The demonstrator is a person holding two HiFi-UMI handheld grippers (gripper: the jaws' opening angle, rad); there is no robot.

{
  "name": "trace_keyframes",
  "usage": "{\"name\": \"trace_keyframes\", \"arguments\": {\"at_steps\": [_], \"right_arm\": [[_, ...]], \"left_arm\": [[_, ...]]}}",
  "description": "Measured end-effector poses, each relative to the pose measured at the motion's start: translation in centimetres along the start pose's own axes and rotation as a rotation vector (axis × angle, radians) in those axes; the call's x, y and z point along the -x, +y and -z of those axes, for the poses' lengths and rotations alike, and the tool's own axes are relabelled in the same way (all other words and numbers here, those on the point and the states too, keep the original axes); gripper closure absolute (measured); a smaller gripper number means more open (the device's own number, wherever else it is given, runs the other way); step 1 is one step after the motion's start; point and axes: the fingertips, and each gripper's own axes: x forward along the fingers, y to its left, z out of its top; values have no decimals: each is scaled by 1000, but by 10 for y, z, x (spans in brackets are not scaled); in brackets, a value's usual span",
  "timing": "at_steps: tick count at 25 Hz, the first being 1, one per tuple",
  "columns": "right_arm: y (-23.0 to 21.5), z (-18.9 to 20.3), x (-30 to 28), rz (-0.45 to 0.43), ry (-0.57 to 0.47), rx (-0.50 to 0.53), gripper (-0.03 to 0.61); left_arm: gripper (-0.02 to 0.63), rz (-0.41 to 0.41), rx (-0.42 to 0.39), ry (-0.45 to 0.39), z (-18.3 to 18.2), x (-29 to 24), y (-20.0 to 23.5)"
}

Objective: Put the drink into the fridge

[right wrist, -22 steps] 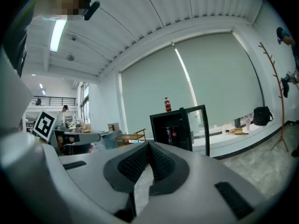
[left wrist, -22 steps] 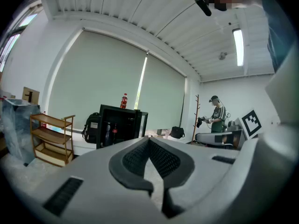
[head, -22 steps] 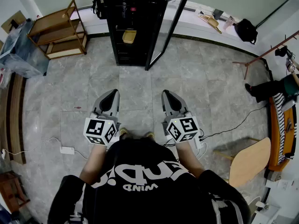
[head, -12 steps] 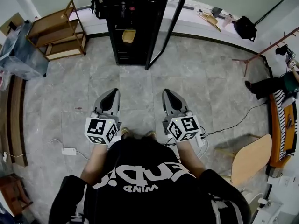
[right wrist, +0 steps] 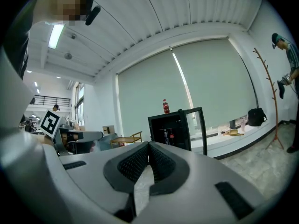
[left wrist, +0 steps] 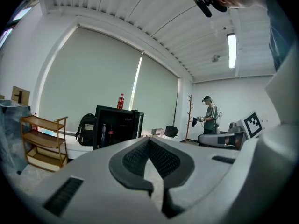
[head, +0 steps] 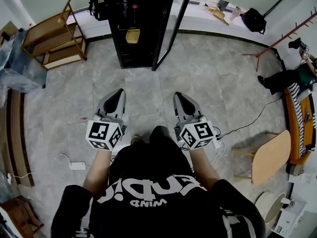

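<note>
Drink (left wrist: 121, 101) sitting up on top of the black fridge (left wrist: 112, 109), door (head: 171, 26) swung open, couple of bottles (left wrist: 110, 133) on a shelf inside, your left hand-held gripper (left wrist: 149, 141) and right hand-held gripper (right wrist: 148, 146) both clenched on nothing, well back from it

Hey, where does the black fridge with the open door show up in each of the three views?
Head view: the fridge is at top centre, far across the floor.
Left gripper view: the fridge is left of centre, mid-height.
Right gripper view: the fridge is just right of centre.
Shared landmark: the wooden shelf, left of it everywhere.
</note>
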Motion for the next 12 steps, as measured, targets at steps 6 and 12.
{"name": "trace_keyframes", "arguments": {"at_steps": [6,12], "right_arm": [[4,1,-12,17,-4,-2,557],[-7,-2,-42,10,-18,0,557]], "left_arm": [[607,24,7,-3,-5,-11,13],[607,35,3,-8,-7,-35,31]]}}
